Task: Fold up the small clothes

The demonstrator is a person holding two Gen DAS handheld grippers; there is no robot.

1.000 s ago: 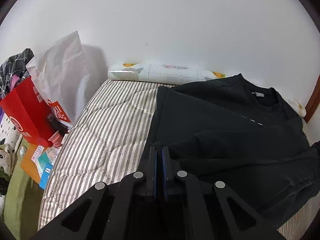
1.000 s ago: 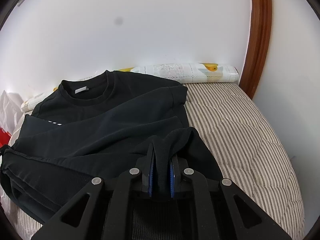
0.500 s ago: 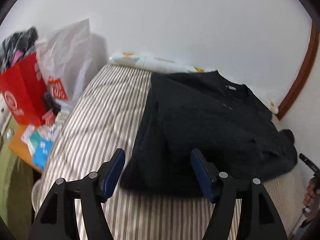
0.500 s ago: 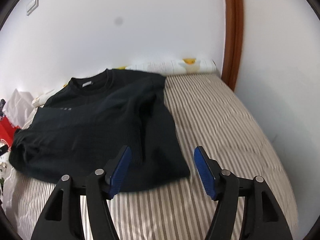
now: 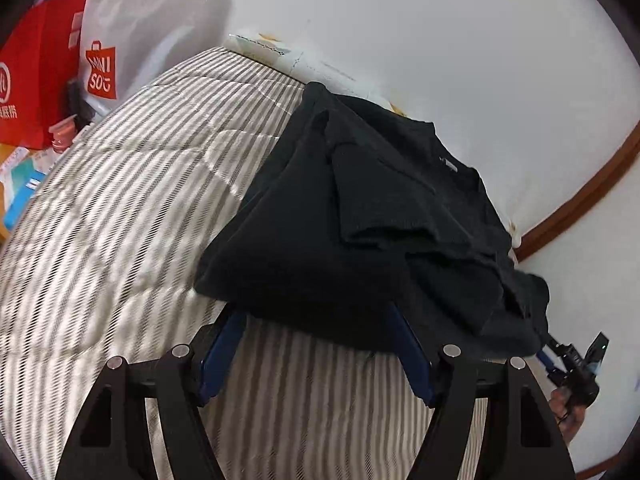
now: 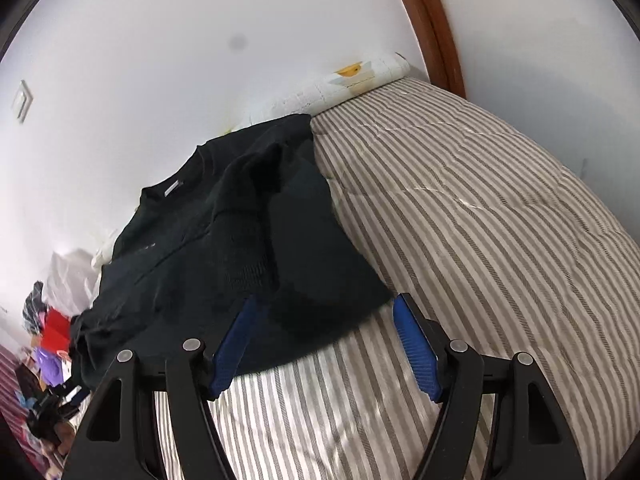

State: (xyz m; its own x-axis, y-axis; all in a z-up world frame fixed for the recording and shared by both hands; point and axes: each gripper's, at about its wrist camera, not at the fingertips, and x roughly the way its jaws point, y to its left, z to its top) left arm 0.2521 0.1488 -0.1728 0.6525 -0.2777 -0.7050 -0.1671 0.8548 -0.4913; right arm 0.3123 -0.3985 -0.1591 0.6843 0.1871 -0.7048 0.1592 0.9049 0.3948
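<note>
A black sweatshirt [image 5: 360,216] lies on the striped bed, its sleeves folded in over the body and its collar toward the wall. It also shows in the right wrist view [image 6: 240,240]. My left gripper [image 5: 316,320] is open and empty, its blue pads at the near hem on the garment's left side. My right gripper [image 6: 324,316] is open and empty at the near hem on the garment's right side. The other gripper shows at the far right of the left wrist view [image 5: 576,364], held by a hand.
The striped mattress [image 6: 480,220] reaches right to a wooden frame [image 6: 432,28] and white wall. A rolled patterned quilt [image 6: 360,80] lies along the wall. Red [image 5: 36,76] and white shopping bags [image 5: 132,32] and clutter stand left of the bed.
A second ago both grippers were shut on the black fabric. They let go, opened and pulled back, then turned and came close to the near hem.
</note>
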